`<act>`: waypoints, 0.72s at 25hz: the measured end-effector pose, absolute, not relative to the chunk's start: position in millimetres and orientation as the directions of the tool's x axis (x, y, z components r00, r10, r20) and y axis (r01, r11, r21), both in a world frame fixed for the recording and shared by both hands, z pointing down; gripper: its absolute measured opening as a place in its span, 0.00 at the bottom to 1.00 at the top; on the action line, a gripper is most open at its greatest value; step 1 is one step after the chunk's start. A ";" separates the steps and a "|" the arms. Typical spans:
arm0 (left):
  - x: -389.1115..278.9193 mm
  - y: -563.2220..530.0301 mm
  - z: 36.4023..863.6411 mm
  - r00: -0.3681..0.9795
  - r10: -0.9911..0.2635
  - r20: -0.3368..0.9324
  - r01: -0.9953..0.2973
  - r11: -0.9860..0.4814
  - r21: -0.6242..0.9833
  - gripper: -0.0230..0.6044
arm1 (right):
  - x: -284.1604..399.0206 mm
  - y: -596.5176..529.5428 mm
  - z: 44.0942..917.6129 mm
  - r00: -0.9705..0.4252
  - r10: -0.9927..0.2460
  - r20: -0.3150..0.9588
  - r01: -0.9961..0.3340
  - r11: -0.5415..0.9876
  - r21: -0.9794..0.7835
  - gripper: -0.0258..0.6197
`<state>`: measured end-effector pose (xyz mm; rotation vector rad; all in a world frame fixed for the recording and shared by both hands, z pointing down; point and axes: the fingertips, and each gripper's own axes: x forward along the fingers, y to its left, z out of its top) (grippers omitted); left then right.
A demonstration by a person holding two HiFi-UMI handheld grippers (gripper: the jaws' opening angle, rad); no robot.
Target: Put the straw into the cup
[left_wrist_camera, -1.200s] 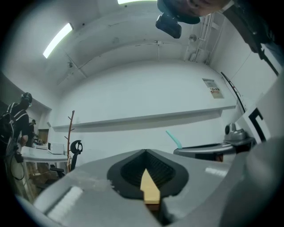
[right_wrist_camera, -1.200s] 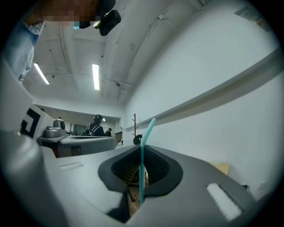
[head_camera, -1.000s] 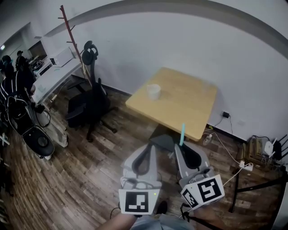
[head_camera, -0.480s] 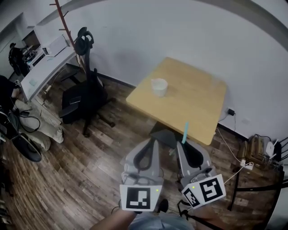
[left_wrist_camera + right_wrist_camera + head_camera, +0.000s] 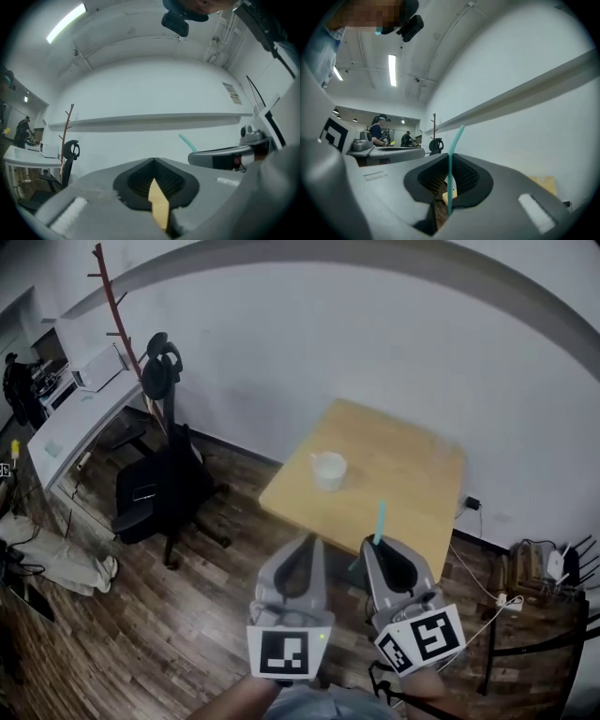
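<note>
A white cup (image 5: 328, 468) stands on the small wooden table (image 5: 403, 474), toward its left side. My right gripper (image 5: 380, 547) is shut on a teal straw (image 5: 379, 521) that sticks up past its jaws, short of the table's near edge. In the right gripper view the straw (image 5: 453, 154) rises between the closed jaws. My left gripper (image 5: 302, 547) hangs beside it on the left, shut with nothing held. From the left gripper view the straw's tip (image 5: 186, 141) shows above the right gripper's body.
A black office chair (image 5: 159, 474) stands left of the table on the wood floor. A white desk (image 5: 70, 423) and a coat stand (image 5: 117, 306) line the far left wall. Cables and a power strip (image 5: 506, 596) lie right of the table.
The view has shifted: the table and cup sit slightly closer and lower in the head view. Both grippers keep their pose, the straw still held upright.
</note>
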<state>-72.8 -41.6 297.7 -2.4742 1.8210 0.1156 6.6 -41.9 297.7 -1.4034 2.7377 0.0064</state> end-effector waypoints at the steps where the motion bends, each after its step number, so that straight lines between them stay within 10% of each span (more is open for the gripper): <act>1: -74.5 -46.6 296.0 0.303 -0.947 -0.107 -0.953 -0.303 -0.009 0.07 | 4.5 -46.6 296.0 -0.578 -0.814 -0.062 -0.815 0.580 -0.022 0.09; 18: -83.2 -104.5 325.6 0.368 -0.930 -0.030 -0.930 -0.367 -0.010 0.07 | -1.7 -104.1 305.0 -0.515 -0.856 -0.043 -0.856 0.516 -0.033 0.09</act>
